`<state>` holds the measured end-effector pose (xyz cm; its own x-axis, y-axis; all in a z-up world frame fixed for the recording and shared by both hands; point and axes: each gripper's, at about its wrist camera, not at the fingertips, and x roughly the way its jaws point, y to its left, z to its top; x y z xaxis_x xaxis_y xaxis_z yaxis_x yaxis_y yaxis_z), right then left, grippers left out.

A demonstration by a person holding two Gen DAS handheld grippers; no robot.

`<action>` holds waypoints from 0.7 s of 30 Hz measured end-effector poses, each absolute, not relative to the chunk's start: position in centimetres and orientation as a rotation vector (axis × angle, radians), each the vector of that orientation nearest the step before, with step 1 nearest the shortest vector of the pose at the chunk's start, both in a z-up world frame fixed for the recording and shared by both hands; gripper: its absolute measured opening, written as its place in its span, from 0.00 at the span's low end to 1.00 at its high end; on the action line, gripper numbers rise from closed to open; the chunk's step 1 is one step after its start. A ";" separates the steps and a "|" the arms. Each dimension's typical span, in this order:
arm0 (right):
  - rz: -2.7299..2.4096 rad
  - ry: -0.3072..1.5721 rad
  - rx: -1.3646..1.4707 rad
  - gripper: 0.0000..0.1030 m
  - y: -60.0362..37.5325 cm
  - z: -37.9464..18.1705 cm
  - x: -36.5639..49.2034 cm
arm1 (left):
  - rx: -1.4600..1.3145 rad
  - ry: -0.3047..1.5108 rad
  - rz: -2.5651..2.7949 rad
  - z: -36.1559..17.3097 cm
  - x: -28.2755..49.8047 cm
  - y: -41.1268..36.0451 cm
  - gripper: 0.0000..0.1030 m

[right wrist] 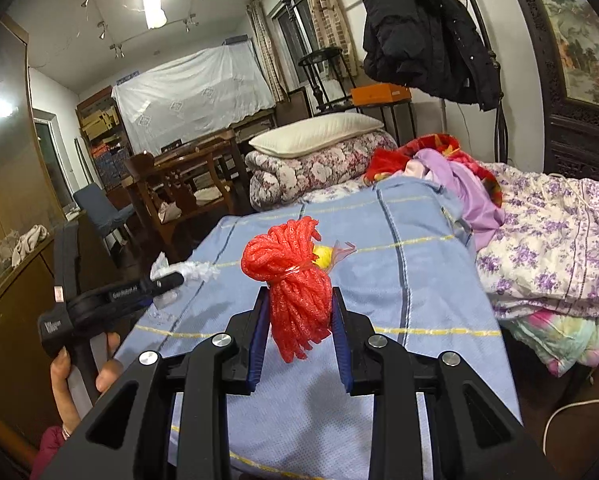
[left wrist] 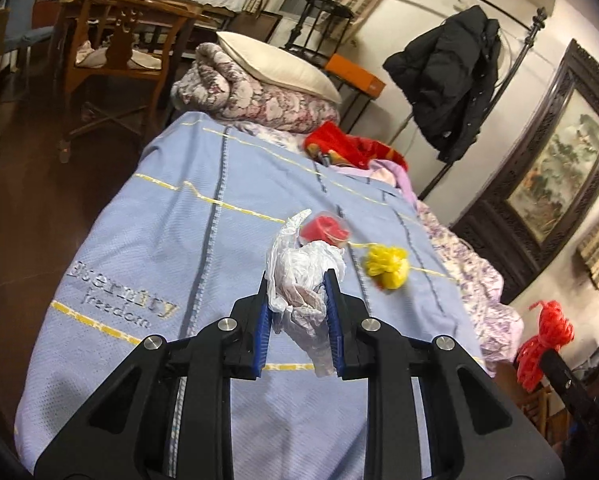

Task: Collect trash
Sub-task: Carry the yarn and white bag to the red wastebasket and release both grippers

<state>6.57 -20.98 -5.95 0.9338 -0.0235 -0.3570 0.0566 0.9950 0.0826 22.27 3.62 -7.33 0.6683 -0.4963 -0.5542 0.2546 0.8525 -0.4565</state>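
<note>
1. The left gripper (left wrist: 298, 280) has its jaws pinching a crumpled clear plastic bag (left wrist: 299, 280), held above the blue bedspread (left wrist: 159, 220).
2. The right gripper (right wrist: 299, 300) has its jaws clamped on a red foam net bundle (right wrist: 295, 280) — long axis running toward 12 o'clock.
3. Remaining trash on the bed: a yellow bag wad (left wrist: 386, 267) at 1 o'clock of the left jaws, and a red piece in clear wrap (left wrist: 326, 229) just beyond at 12 — nearer the left side, by my judgement.

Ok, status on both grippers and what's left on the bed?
Left gripper shut on white plastic bag. Right gripper shut on red foam net. Yellow wad and red-filled wrapper remain on bed.
</note>
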 end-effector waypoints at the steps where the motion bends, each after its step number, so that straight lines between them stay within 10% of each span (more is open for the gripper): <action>1: -0.040 0.360 0.097 0.29 -21.1 -5.6 6.3 | -0.361 0.724 -0.440 -7.2 22.1 3.6 0.25; 21: -0.211 0.486 0.230 0.28 -32.1 -5.7 -5.7 | -0.182 0.724 -0.656 -5.7 10.3 -5.2 0.25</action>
<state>-5.75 -32.08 -5.73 0.8632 -0.1454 -0.4834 0.2543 0.9525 0.1675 10.27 -5.16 -5.65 0.5605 -0.6140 -0.5558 0.4928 0.7866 -0.3720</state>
